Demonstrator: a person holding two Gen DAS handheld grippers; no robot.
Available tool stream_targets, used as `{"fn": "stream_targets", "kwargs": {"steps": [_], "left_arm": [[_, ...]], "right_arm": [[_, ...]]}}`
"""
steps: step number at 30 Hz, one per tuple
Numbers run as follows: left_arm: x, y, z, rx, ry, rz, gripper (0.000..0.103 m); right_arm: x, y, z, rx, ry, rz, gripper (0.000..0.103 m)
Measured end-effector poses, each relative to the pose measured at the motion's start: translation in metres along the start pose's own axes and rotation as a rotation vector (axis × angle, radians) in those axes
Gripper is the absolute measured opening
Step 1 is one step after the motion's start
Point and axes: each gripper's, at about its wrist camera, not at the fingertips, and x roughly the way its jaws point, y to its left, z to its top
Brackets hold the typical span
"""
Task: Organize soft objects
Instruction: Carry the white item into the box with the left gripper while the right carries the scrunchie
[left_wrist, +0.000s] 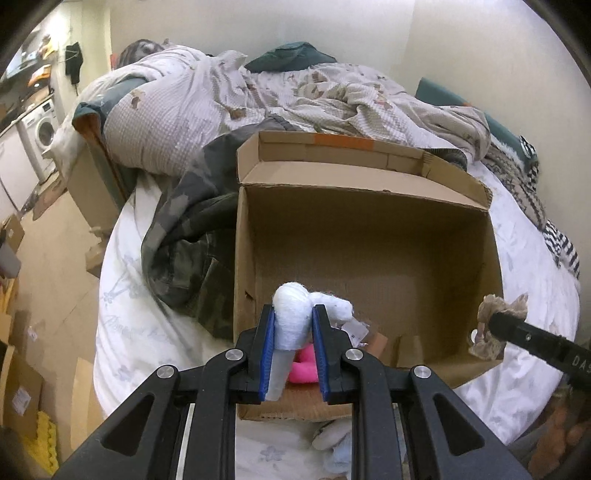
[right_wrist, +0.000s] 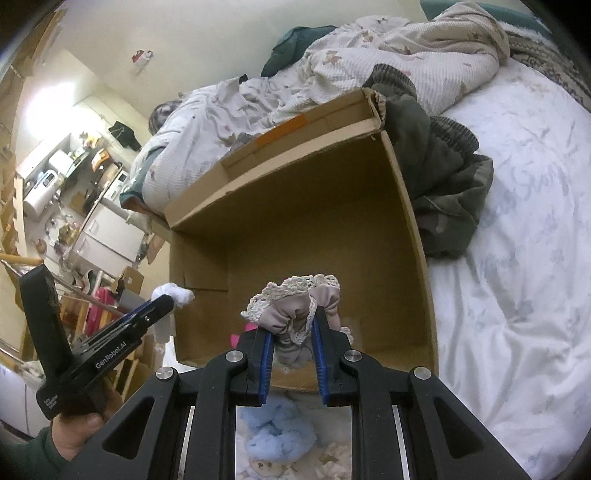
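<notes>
An open cardboard box (left_wrist: 369, 206) stands on the white bed; it also shows in the right wrist view (right_wrist: 280, 206). My left gripper (left_wrist: 293, 317) is shut on a white soft toy (left_wrist: 291, 314) and holds it over the box's near edge. A pink soft thing (left_wrist: 304, 365) lies in the box below it. My right gripper (right_wrist: 291, 325) is shut on a beige lace-trimmed scrunchie (right_wrist: 295, 306) above the box's near side. The right gripper's tip with the scrunchie (left_wrist: 491, 325) shows at the box's right corner in the left wrist view. The left gripper (right_wrist: 162, 306) shows at the box's left corner.
A camouflage garment (left_wrist: 184, 236) lies against the box's left side. A rumpled duvet (left_wrist: 229, 96) fills the back of the bed. A light blue soft item (right_wrist: 277, 435) and other small soft pieces lie on the bed in front of the box. Cardboard clutters the floor at left.
</notes>
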Motion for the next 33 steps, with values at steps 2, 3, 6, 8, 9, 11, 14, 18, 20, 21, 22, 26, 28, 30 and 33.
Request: {"fn": "stream_targets", "kwargs": {"steps": [2, 3, 6, 8, 9, 11, 14, 18, 20, 21, 22, 26, 28, 30, 33], "left_arm": [[0.004, -0.002, 0.000, 0.001, 0.006, -0.005, 0.018], [0.006, -0.002, 0.000, 0.001, 0.008, -0.008, 0.018], [0.013, -0.005, -0.001, 0.008, 0.031, -0.017, 0.018], [0.017, -0.006, -0.003, 0.007, 0.050, -0.022, 0.018], [0.019, -0.007, -0.004, 0.005, 0.059, -0.030, 0.018], [0.022, -0.009, -0.006, 0.008, 0.070, -0.045, 0.018], [0.023, -0.011, -0.007, 0.017, 0.075, -0.047, 0.018], [0.024, -0.011, -0.008, 0.014, 0.080, -0.046, 0.018], [0.026, -0.011, -0.008, 0.009, 0.085, -0.041, 0.018], [0.027, -0.010, -0.008, 0.008, 0.092, -0.040, 0.018], [0.028, -0.011, -0.009, 0.008, 0.099, -0.037, 0.018], [0.031, -0.012, -0.012, 0.014, 0.120, -0.037, 0.020], [0.032, -0.013, -0.013, 0.020, 0.126, -0.036, 0.021], [0.033, -0.014, -0.014, 0.021, 0.135, -0.037, 0.028], [0.031, -0.014, -0.015, 0.017, 0.132, -0.033, 0.054]], "right_arm": [[0.005, 0.000, 0.000, 0.002, 0.011, -0.004, 0.021], [0.007, 0.001, 0.000, 0.001, 0.016, -0.006, 0.021], [0.013, 0.002, 0.000, -0.003, 0.030, -0.006, 0.021], [0.016, 0.002, 0.000, -0.008, 0.038, -0.006, 0.021], [0.018, 0.003, 0.001, -0.011, 0.042, -0.008, 0.021], [0.021, 0.002, 0.001, -0.009, 0.047, -0.006, 0.021], [0.025, 0.002, 0.002, -0.007, 0.058, -0.003, 0.021], [0.030, 0.003, 0.003, -0.011, 0.073, -0.005, 0.021], [0.030, 0.003, 0.002, -0.010, 0.078, -0.009, 0.021], [0.030, 0.002, 0.002, -0.006, 0.079, -0.010, 0.021], [0.029, 0.001, 0.001, -0.003, 0.080, -0.010, 0.021], [0.031, 0.000, 0.001, 0.001, 0.090, -0.016, 0.021], [0.033, 0.002, 0.001, -0.004, 0.095, -0.018, 0.021], [0.033, 0.003, 0.001, -0.010, 0.095, -0.017, 0.021], [0.034, 0.003, 0.000, -0.007, 0.097, -0.017, 0.021]]}}
